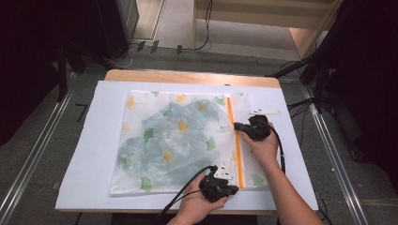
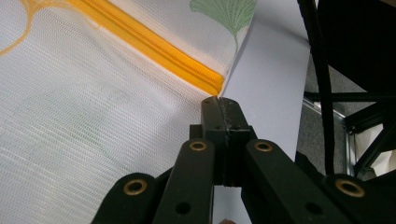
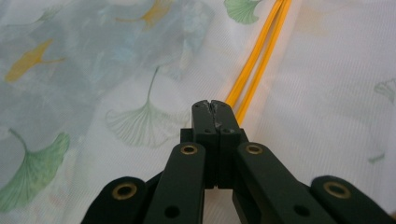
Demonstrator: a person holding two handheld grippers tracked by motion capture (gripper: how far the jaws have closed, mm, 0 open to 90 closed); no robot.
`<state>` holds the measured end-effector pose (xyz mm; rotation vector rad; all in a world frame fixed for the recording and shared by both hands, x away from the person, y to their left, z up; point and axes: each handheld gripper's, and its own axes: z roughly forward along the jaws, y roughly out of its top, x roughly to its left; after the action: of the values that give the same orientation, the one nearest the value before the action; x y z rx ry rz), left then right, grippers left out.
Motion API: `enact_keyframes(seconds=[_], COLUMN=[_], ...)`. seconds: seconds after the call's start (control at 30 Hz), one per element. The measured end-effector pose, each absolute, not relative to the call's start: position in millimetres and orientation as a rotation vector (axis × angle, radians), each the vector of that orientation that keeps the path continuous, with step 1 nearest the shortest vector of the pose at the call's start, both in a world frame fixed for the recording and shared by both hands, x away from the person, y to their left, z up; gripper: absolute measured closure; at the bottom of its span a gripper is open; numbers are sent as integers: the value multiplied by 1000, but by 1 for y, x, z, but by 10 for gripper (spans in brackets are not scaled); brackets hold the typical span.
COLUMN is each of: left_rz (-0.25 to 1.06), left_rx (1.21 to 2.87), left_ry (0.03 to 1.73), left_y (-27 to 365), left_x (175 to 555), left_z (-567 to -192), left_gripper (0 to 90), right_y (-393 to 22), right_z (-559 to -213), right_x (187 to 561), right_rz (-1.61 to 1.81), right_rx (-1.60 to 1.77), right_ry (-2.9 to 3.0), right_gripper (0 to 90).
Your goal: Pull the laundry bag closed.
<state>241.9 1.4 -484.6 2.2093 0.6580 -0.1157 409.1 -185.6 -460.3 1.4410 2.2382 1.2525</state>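
Nearest me, my left gripper (image 1: 227, 179), jaws pressed together, pinches the mesh bag (image 1: 178, 140) at its near corner, beside the end of the orange zipper (image 1: 236, 145). Farther along that zipper, my right gripper (image 1: 238, 126), jaws likewise closed, meets the zipper line; whether it pinches anything, I cannot tell.

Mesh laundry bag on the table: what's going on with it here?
A person works the orange zipper of a leaf-printed mesh bag lying flat on a white sheet. The left hand-held gripper, jaws together, sits at the bag's near corner by the zipper's end, seemingly pinning it. The right hand-held gripper, also closed, is on the zipper partway along; ahead of it the two orange sides run apart. A bluish garment shows through the mesh.
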Motion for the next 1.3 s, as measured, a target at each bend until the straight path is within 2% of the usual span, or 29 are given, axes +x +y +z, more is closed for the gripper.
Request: enact_keyframes(seconds=[0.57, 0.93, 1.1, 1.17, 1.23, 1.3], left_rz=[-113, -122, -99, -130, -11, 38], left_rx=[2210, 2210, 2196, 2062, 1981, 1907], left_ry=[651, 647, 618, 571, 628, 723], left_y=[1, 1, 3, 11, 22, 30], left_x=[242, 242, 238, 235, 237, 248], left_z=[-485, -485, -483, -475, -463, -458], left_gripper=[900, 900, 900, 900, 900, 900], right_y=[-171, -166, -162, -160, -160, -160], right_z=[-459, -442, -444, -448, -450, -454], right_x=[474, 522, 524, 520, 516, 511], right_rz=[1199, 1242, 1237, 1232, 1264, 1237], right_rx=[1485, 1557, 1588, 1588, 1584, 1564], right_ry=[2205, 2115, 2124, 2145, 2167, 2212], right_gripper=[900, 900, 900, 900, 900, 900])
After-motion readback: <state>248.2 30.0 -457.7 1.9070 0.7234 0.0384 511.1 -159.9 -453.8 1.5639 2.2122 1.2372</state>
